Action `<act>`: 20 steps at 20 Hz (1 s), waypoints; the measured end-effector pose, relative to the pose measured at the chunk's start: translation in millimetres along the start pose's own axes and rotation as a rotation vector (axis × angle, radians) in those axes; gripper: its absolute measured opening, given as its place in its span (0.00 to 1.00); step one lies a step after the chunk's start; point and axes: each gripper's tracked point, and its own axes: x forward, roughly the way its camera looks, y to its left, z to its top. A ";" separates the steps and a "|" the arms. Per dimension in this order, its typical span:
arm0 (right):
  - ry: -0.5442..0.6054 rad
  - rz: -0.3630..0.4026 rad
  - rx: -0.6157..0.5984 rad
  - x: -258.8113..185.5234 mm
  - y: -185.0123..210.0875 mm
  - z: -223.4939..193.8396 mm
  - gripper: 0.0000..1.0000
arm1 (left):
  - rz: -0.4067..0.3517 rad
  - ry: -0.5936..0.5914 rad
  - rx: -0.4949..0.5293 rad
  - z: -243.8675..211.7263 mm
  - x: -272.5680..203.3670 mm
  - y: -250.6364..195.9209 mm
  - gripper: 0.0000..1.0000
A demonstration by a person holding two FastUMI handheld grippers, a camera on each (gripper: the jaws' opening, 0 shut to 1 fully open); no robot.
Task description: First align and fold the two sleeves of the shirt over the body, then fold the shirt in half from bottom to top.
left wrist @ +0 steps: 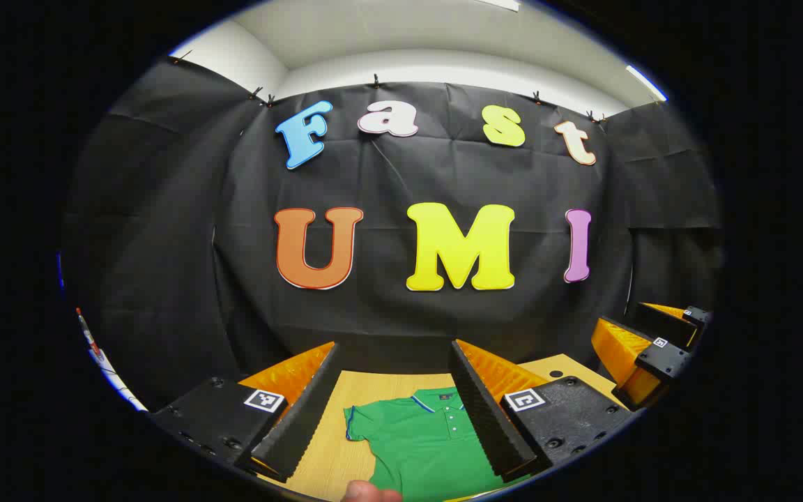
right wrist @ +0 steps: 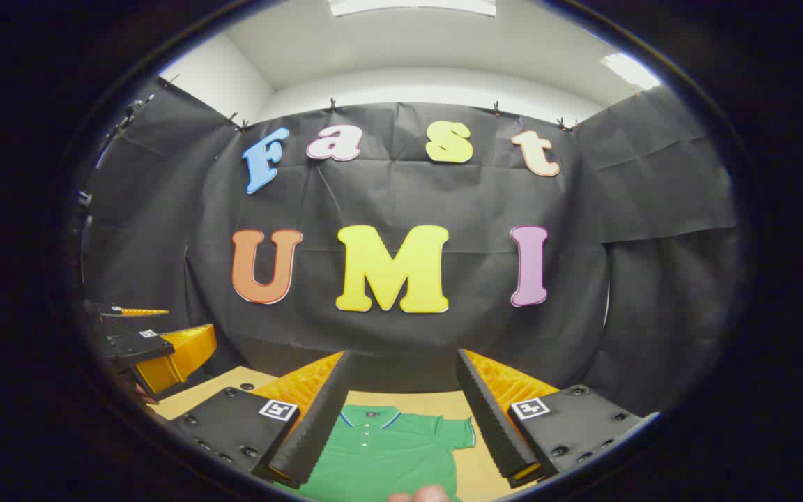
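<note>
Here, both grippers' fingers (left wrist: pixel 475 404) (right wrist: pixel 318 418) spread apart above green shirt (left wrist: pixel 422 439) on table (left wrist: pixel 332 453).

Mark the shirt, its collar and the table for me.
shirt (left wrist: pixel 424 446), left gripper view, on the chest cloth.
collar (right wrist: pixel 371 415), right gripper view, on its back edge.
table (left wrist: pixel 328 446), left gripper view, on bare wood beside the sleeve.

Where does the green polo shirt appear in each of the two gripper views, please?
Left gripper view: the green polo shirt lies bottom centre, between that gripper's fingers, one sleeve pointing left.
Right gripper view: bottom centre again, one sleeve pointing right.
Shared landmark: its blue-trimmed collar.
</note>
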 end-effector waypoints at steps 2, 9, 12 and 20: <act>0.000 0.004 0.000 4.6 2.7 2.8 0.92 | 0.003 -0.005 0.001 -0.2 0.2 -0.6 0.99; -0.001 0.026 -0.011 9.1 4.2 6.1 0.92 | 0.002 -0.003 -0.005 -3.2 2.0 -6.8 0.98; 0.010 0.029 -0.011 12.5 1.9 2.0 0.92 | 0.006 -0.003 0.001 -4.0 3.8 -7.8 0.99; 0.032 0.026 -0.004 19.3 -5.3 -4.8 0.95 | 0.022 -0.006 0.006 -3.3 7.6 -6.9 0.99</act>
